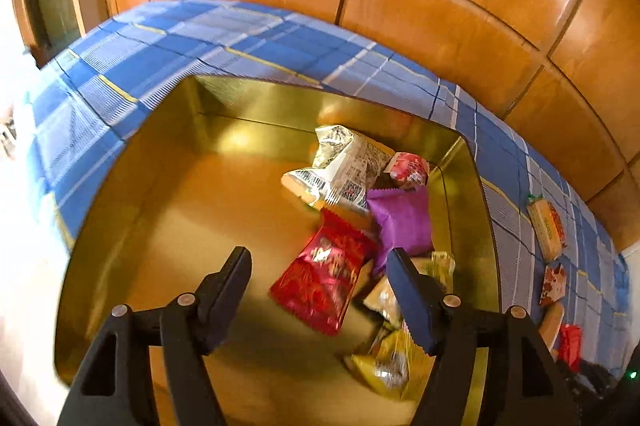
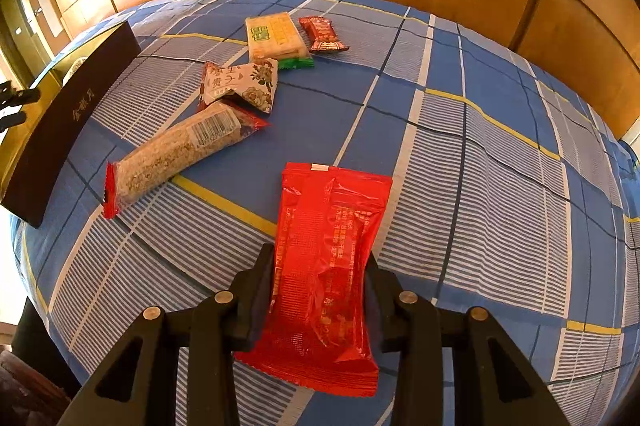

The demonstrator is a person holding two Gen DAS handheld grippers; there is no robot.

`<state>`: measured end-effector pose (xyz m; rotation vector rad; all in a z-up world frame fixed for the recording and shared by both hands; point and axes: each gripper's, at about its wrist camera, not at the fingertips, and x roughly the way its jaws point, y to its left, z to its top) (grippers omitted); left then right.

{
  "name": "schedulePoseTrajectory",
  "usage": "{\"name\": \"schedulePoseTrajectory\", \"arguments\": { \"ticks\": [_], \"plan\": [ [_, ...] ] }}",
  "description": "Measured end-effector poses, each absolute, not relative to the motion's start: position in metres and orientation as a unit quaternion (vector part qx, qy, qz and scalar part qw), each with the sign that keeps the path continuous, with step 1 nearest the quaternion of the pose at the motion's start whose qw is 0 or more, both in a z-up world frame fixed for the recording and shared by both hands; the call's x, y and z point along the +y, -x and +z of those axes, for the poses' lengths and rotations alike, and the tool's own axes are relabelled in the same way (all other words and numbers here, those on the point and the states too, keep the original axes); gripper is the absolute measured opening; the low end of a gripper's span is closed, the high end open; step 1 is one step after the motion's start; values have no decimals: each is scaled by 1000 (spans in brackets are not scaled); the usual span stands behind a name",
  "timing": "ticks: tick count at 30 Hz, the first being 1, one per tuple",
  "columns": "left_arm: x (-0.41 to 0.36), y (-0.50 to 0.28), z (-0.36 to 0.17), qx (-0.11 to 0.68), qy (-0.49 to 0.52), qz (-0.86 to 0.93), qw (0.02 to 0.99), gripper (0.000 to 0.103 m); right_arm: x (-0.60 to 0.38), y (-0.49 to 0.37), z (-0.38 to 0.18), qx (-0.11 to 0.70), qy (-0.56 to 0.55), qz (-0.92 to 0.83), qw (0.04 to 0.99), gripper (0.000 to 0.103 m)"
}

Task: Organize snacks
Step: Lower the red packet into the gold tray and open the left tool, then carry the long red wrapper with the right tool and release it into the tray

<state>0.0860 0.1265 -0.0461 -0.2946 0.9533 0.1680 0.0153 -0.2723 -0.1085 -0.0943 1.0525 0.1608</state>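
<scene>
- Two grippers seen, one in each view.
- Left gripper (image 1: 320, 290) hung over a gold tin (image 1: 132, 185), jaws well apart, nothing between them.
- Lay inside the tin, toward its right side: a shiny red packet (image 1: 320, 278), a purple packet (image 1: 402, 222), a silver packet (image 1: 340, 165), some yellow ones (image 1: 390, 366).
- Right gripper (image 2: 320, 290) had jaws pressed on both sides of a red snack pack (image 2: 328, 266), just above the blue checked cloth (image 2: 480, 165).
- Still out on the cloth, well apart from that pack: a long grain bar (image 2: 180, 153), a flowered packet (image 2: 240, 81), a pale cracker pack (image 2: 274, 35), a small dark red packet (image 2: 324, 33).
- Stood at the left edge: the tin's dark side (image 2: 68, 129).
</scene>
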Motion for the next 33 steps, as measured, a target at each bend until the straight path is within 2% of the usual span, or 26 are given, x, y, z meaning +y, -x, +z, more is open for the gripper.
{"name": "schedulePoseTrajectory", "arguments": {
  "ticks": [12, 33],
  "plan": [
    [101, -35, -25, 411, 94, 79, 903, 71, -272, -11, -106, 487, 40, 67, 870, 40],
    [110, -14, -37, 425, 113, 85, 894, 71, -269, -7, -105, 478, 36, 49, 877, 40]
  ]
}}
